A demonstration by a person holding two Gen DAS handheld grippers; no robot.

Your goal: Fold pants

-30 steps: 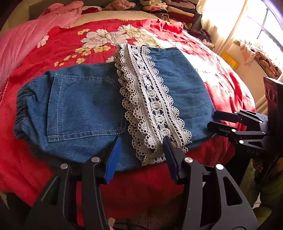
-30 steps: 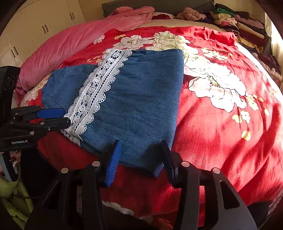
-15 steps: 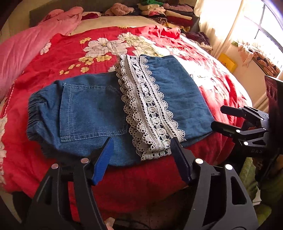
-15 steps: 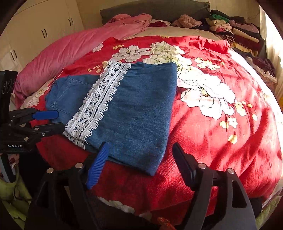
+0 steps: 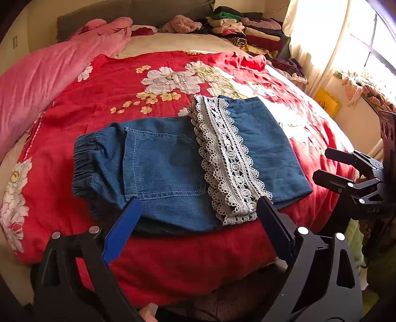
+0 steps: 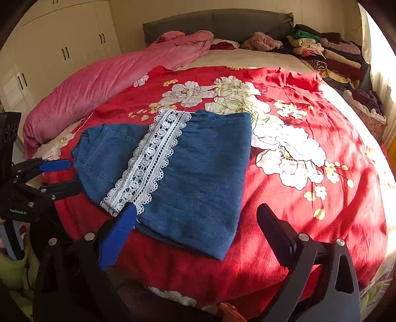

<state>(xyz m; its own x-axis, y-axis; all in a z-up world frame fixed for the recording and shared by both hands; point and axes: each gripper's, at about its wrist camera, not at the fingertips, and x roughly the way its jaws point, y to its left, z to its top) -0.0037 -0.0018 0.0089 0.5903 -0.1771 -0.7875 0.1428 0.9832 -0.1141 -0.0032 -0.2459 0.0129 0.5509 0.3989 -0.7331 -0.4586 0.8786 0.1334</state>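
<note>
Left gripper (image 5: 198, 218): jaws wide apart, nothing between them, hovering over the near edge of the bed (image 5: 185, 267). Right gripper (image 6: 198, 228): same, jaws wide apart and not touching any cloth.

Denim pants (image 5: 178, 168) lie folded flat on the red floral bedspread (image 5: 104, 104), just beyond both sets of jaws. From the left wrist view, the elastic waistband (image 5: 83, 166) is out past the blue left finger, the back pocket (image 5: 160, 163) straight ahead. A lace trim (image 5: 227, 161) band runs from the far edge down to the near edge, ending just inside the black right finger. The folded-over leg panel lies beyond that finger, towards the right gripper, which shows at the frame's right side (image 5: 331, 166).

From the right wrist view, the pants (image 6: 205, 178) fill the span ahead of the jaws. The lace trim (image 6: 151, 163) ends right at the tip of the blue finger (image 6: 118, 237); whether it touches, I can't tell. The near denim corner sits between the fingers. Left gripper (image 6: 59, 175) is visible off to the left, jaws apart, next to the waistband end.

Pink quilt (image 6: 104, 81) lies along the far left of the bed. A stack of folded clothes (image 6: 326, 54) sits far right by the headboard (image 6: 217, 22). White wardrobe (image 6: 49, 52) stands behind on the left.
</note>
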